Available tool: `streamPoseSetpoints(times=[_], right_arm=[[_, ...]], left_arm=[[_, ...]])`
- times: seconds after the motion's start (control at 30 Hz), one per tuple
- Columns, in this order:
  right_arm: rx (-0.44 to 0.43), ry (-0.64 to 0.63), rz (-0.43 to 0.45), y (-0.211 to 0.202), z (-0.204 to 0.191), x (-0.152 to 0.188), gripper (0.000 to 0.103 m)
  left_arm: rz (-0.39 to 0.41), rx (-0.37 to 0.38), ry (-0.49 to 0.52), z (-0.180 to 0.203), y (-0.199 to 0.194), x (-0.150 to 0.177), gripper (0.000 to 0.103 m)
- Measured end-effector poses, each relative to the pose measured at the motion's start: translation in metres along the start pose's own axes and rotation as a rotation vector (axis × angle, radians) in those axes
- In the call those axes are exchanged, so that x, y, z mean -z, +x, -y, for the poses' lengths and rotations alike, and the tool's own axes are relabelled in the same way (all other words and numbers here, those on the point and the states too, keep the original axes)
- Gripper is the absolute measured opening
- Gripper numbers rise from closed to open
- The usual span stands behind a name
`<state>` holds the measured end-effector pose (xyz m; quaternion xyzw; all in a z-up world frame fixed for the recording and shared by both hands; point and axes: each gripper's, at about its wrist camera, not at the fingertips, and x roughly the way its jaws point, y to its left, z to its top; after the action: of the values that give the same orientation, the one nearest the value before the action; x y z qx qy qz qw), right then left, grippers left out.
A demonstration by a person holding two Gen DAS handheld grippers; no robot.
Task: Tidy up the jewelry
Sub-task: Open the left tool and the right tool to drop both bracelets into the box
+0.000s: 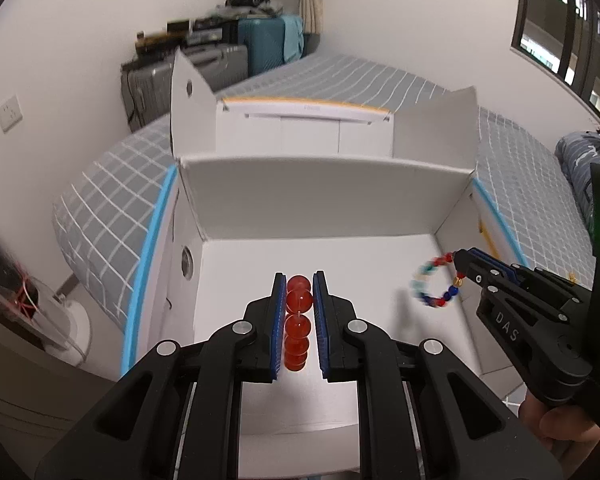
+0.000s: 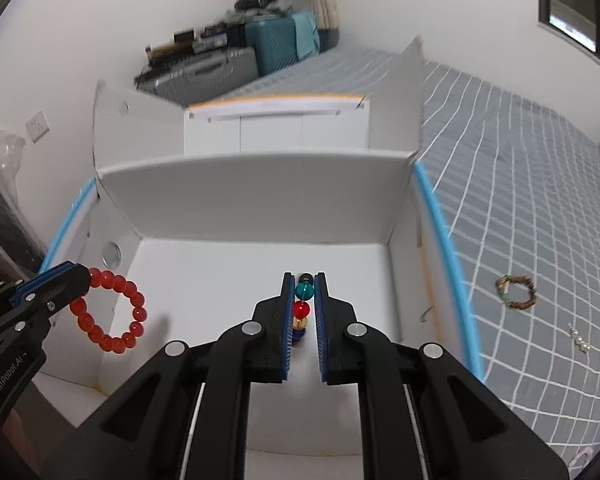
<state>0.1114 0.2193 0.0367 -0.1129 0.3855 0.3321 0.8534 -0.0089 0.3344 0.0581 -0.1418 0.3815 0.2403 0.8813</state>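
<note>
My left gripper (image 1: 300, 312) pinches a red glass-bead bracelet (image 2: 108, 312), my right gripper (image 2: 304, 312) a multicoloured bead bracelet (image 1: 436, 282), both above the empty open white cardboard box (image 2: 260, 200); a brown bead bracelet (image 2: 516, 292) and small trinkets (image 2: 580, 340) remain on the grey checked bedsheet (image 2: 520, 200), right.

"DAS" stands on the right tool (image 1: 460, 264); "GenRobot.AI" on the left tool (image 2: 80, 276)

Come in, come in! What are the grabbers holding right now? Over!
Left hand-held gripper shut on red bracelet. Right hand-held gripper shut on multicolour bracelet. Both over open white box, nothing blocking.
</note>
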Motion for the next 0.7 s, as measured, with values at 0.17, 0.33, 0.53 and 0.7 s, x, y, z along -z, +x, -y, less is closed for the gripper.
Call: streamPoseSetpoints(times=[0.17,0.33,0.53,0.7], right_arm=[[0.010,0.004,-0.059,0.019,0.000,0.003,0.009],[0.008,0.012,-0.110,0.025,0.001,0.003,0.009],[0.024,0.013,-0.157,0.030,0.001,0.004,0.017],[0.004,0.038,-0.150,0.021,0.004,0.002,0.060]], left_arm=[[-0.054,-0.002,-0.019,-0.012,0.021,0.001,0.013],[-0.083,-0.024,-0.028,-0.017,0.029,0.003,0.013],[-0.125,-0.032,-0.027,-0.018,0.037,0.004,0.013],[-0.113,-0.067,-0.031,-0.020,0.031,0.002,0.040]])
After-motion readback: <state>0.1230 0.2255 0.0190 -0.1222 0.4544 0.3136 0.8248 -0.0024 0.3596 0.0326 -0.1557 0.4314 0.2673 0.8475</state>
